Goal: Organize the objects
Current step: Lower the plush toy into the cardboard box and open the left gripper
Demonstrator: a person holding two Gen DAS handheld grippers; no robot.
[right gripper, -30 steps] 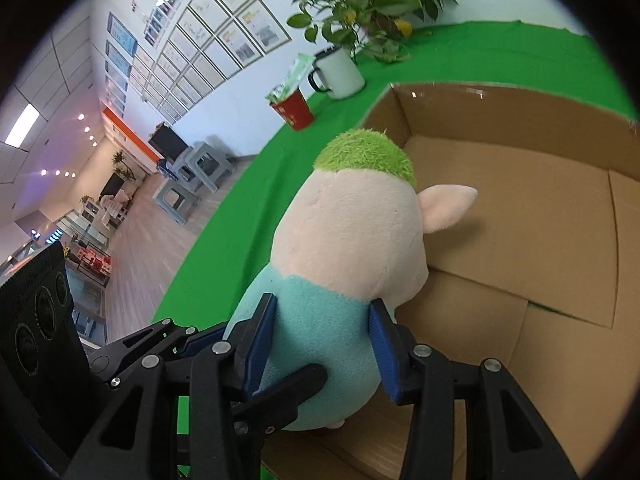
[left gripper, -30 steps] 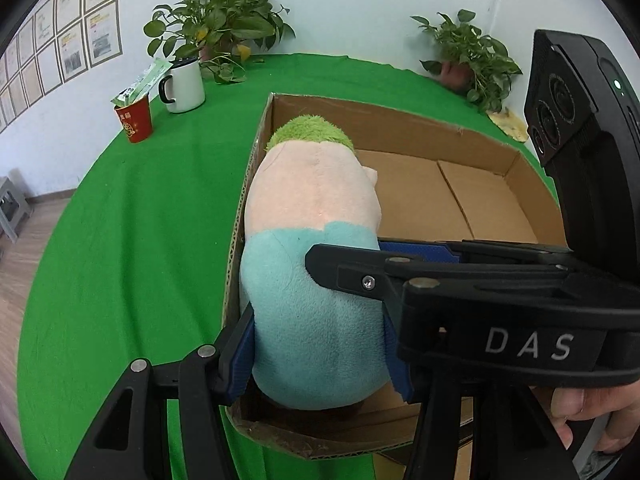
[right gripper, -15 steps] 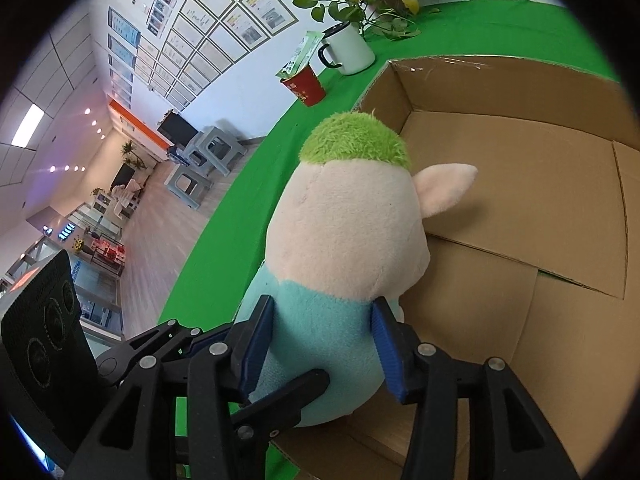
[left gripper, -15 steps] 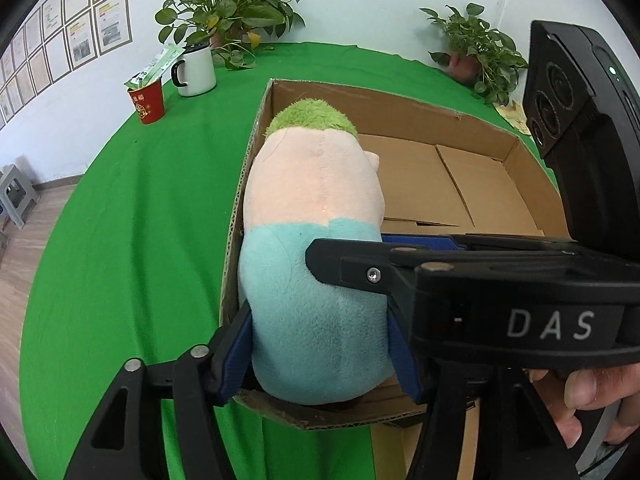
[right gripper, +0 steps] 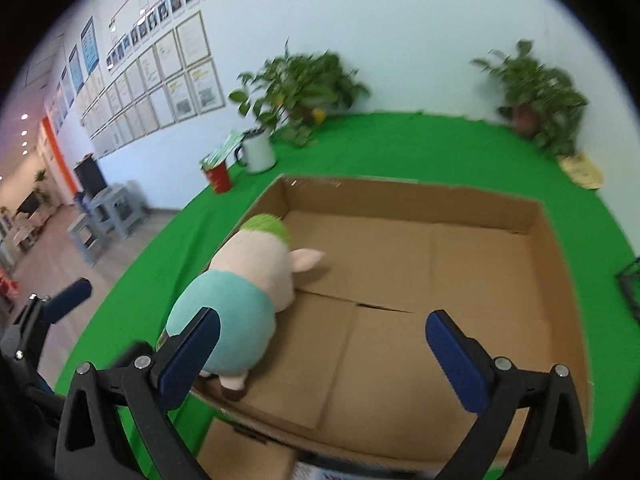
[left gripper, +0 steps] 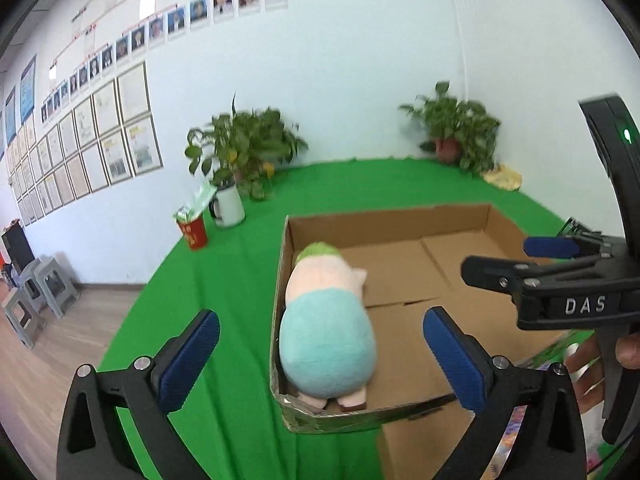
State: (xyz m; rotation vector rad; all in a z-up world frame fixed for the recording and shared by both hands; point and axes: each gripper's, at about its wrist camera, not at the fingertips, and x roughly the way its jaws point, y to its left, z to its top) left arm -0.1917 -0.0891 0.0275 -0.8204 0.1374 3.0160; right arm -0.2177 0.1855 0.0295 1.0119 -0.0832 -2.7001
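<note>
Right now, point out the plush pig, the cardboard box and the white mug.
plush pig (left gripper: 326, 332), left wrist view, on its teal back.
cardboard box (right gripper: 420, 196), right wrist view, on its far wall.
white mug (left gripper: 229, 205), left wrist view, on its side.

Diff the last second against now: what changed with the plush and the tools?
Both tools let go of the plush pig and pulled back and up: the left tool and right tool now stand open, clear of it. The pig stayed in the cardboard box, lying against its left wall at the near corner. Red cup and white mug unmoved.
</note>
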